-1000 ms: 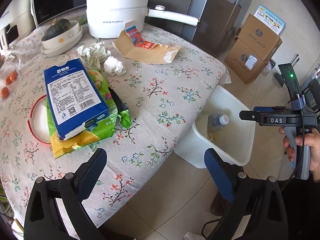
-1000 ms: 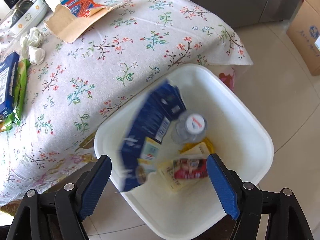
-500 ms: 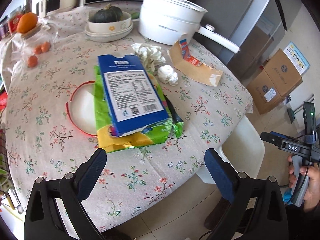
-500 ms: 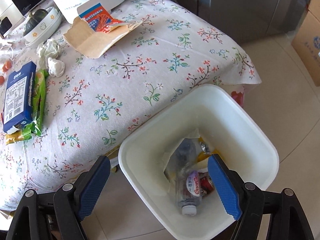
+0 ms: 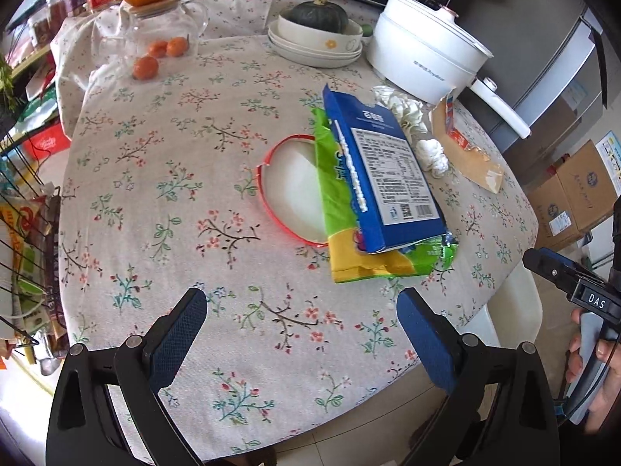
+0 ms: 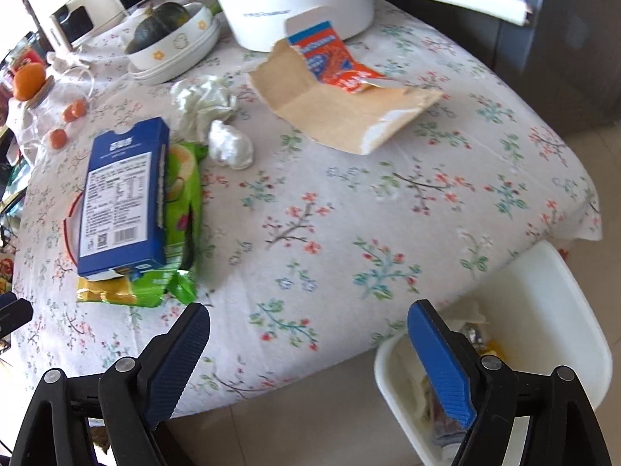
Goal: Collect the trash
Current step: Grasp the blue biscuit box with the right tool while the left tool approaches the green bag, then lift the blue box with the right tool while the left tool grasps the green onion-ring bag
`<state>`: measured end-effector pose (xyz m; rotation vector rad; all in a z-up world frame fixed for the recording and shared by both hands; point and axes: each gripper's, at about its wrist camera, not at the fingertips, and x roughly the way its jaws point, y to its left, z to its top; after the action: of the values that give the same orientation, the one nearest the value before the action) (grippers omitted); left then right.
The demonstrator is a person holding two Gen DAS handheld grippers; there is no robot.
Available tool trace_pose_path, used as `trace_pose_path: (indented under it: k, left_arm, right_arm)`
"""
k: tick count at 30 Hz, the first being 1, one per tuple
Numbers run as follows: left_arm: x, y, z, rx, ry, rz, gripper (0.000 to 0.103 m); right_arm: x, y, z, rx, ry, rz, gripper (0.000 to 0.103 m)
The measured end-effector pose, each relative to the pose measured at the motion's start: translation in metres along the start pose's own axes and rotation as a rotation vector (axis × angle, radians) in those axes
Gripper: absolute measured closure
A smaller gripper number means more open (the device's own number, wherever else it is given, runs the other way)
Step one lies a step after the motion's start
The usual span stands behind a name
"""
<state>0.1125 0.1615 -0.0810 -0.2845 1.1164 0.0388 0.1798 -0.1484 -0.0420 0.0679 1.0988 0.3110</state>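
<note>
A blue box [image 5: 384, 171] [image 6: 120, 198] lies on a green and yellow snack bag [image 5: 349, 248] [image 6: 170, 233] on the flowered tablecloth. Crumpled tissues [image 5: 431, 153] [image 6: 229, 145] and a torn brown carton [image 6: 341, 101] [image 5: 465, 147] lie beyond them. The white trash bin [image 6: 559, 310] [image 5: 516, 303] stands on the floor at the table's edge, with trash inside. My left gripper [image 5: 300, 310] is open and empty above the table's near edge. My right gripper [image 6: 308, 322] is open and empty, above the table edge beside the bin.
A red-rimmed lid [image 5: 287, 186] lies partly under the bag. A white pot [image 5: 427, 54], a bowl with a squash [image 5: 318, 23], a glass jar with oranges [image 5: 159, 35] stand at the back. Cardboard boxes [image 5: 574, 194] sit on the floor right. A wire rack [image 5: 27, 233] stands left.
Both grippers have swung left, away from the bin and over the table. The blue wrapper dropped into the bin a second ago, and the bin has slid to the views' right edge.
</note>
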Motion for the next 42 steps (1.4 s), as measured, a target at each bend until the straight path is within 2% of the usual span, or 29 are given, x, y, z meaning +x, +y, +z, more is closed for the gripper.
trace_pose_path:
  k: [2, 10, 15, 22, 28, 32, 37, 42]
  left_arm:
    - [-0.001, 0.012, -0.002, -0.006, -0.003, 0.016, 0.004]
    - [-0.009, 0.049, -0.002, -0.034, -0.015, 0.04, 0.004]
    - [-0.013, 0.057, -0.001, -0.052, -0.02, 0.026, 0.004]
    - [-0.013, 0.058, 0.0, -0.048, -0.017, 0.018, 0.003]
    - [-0.012, 0.057, 0.0, -0.047, -0.013, 0.023, 0.003]
    - [-0.012, 0.055, 0.0, -0.044, -0.012, 0.024, 0.004]
    - [-0.009, 0.047, 0.002, -0.031, -0.004, 0.003, 0.004]
    - [-0.005, 0.033, 0.01, -0.03, -0.007, -0.065, 0.004]
  right_arm:
    - [0.007, 0.023, 0.003, -0.04, -0.005, 0.023, 0.011]
    - [0.044, 0.102, 0.013, -0.145, -0.021, 0.131, 0.007]
    - [0.067, 0.132, 0.02, -0.187, -0.031, 0.141, 0.005]
    - [0.09, 0.15, 0.023, -0.208, -0.022, 0.131, 0.003]
    - [0.106, 0.156, 0.02, -0.233, -0.002, 0.072, 0.003]
    - [0.107, 0.153, 0.019, -0.23, -0.004, 0.053, 0.01]
    - [0.087, 0.148, 0.018, -0.229, -0.042, 0.073, 0.011]
    - [0.055, 0.13, 0.019, -0.221, -0.1, 0.065, 0.011]
